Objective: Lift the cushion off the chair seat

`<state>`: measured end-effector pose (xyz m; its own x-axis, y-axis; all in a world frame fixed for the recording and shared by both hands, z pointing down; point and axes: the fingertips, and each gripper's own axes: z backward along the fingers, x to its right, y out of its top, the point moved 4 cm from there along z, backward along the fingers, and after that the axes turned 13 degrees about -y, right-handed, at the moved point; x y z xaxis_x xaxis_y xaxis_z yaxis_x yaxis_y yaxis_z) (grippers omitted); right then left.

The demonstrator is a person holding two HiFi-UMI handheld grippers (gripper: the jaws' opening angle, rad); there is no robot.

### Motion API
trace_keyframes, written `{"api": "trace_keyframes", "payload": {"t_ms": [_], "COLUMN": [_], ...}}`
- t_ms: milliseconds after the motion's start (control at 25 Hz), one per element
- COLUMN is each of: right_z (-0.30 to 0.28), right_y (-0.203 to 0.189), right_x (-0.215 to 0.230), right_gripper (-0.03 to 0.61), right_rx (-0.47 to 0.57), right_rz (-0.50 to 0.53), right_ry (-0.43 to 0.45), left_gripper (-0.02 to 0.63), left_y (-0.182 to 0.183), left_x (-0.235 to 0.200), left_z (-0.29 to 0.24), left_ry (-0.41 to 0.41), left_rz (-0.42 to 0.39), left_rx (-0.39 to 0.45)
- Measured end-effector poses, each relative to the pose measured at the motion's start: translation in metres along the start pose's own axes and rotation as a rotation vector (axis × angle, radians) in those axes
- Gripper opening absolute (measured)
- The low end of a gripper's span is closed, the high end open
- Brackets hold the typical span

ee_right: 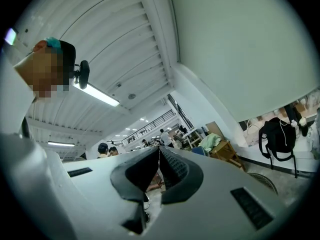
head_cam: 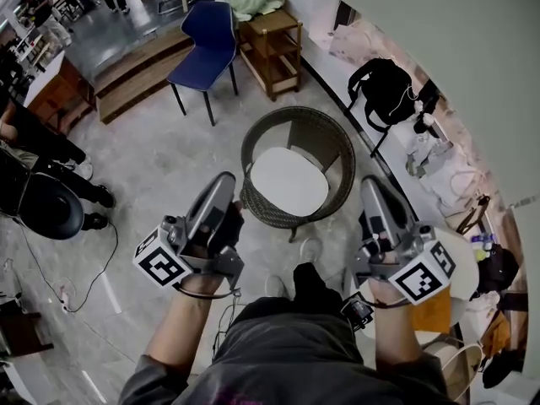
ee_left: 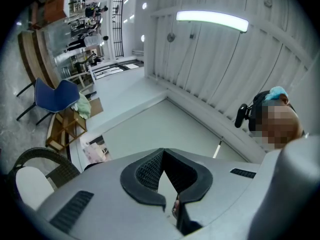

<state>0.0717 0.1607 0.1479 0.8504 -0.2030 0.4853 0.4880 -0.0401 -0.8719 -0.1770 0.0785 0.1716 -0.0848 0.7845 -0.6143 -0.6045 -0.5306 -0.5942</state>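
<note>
Now holding the left gripper (head_cam: 226, 178) just off the front-left rim of the chair (head_cam: 268, 212) and the right gripper (head_cam: 369, 184) off the chair's front-right side, touching neither the chair nor anything on it. Showing both pairs of jaws clenched tip to tip, gripping nothing. Finding the cushion (head_cam: 289, 180) lying flat on the chair seat, ringed by the chair's woven back, untouched and not yet lifted.

Risking a shove in place of a grasp: arriving at the cushion with jaws pressed together, sliding it against the chair back or bunching it. Risking a snag on the woven rim through coming in too low over the chair front. Risking a sagging, slipping cushion through pinching only one edge, or through biting with one gripper ahead of the other. Possibly dragging or tipping the chair through pulling on a cushion fastened to the seat.

Not making out the cushion's thickness, its underside or any ties to the chair. Losing the seat itself under the cushion in the head view. Catching only a pale corner of the cushion beside the chair's dark woven wall in the left gripper view. Aiming the right gripper view well above the chair, at ceiling (ee_right: 100, 44) and wall (ee_right: 240, 49), taking in no cushion
</note>
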Motion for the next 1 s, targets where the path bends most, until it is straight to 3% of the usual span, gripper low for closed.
{"api": "trace_keyframes", "payload": {"t_ms": [560,1000], "right_z": [-0.094,-0.189], "right_y": [0.000,-0.032], "right_x": [0.093,0.186], "right_gripper": [0.014,0.014], "right_rx": [-0.096,-0.257], "right_rz": [-0.012,0.009], "right_ry": [0.025,0.064], "left_gripper": [0.008,0.009], "left_y": [-0.015,-0.054], "left_x": [-0.099,-0.205], "left_z": [-0.061,-0.083], "left_ry": [0.099,0.262], "left_rz": [0.011,0.058], "left_rx": [0.002,0.004]}}
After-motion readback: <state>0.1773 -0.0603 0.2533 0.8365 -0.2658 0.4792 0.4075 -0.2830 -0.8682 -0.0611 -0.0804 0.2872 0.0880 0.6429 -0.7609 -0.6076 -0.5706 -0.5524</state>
